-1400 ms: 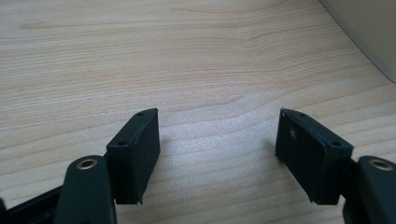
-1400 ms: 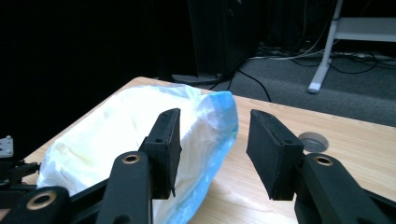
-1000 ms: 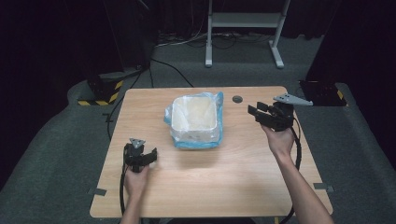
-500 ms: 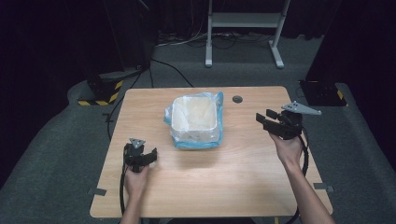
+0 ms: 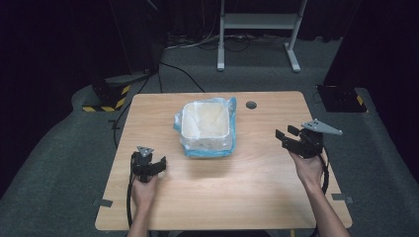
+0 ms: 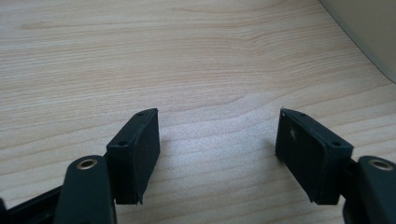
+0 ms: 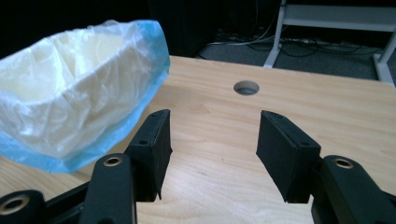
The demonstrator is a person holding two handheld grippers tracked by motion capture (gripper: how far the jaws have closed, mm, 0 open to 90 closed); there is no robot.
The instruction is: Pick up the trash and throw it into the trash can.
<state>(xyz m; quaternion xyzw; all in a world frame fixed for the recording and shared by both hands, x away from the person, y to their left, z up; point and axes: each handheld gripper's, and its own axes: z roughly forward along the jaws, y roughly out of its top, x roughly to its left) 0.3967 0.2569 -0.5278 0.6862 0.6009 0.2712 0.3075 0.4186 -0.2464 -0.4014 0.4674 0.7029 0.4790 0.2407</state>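
Between the spread, empty left gripper point(image 5: 157, 166) and right gripper point(image 5: 286, 139) stands a bag-lined bin point(image 5: 206, 126), nothing blocking.

The bag-lined tub point(image 5: 206, 126) stands mid-surface point(image 5: 237, 192), the sole obstacle. Bare wood lies between it and each claw. A small hole point(image 5: 251, 104) sits behind it.

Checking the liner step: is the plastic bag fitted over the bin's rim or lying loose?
Fitted: the plastic bag lines the bin and drapes over its rim.
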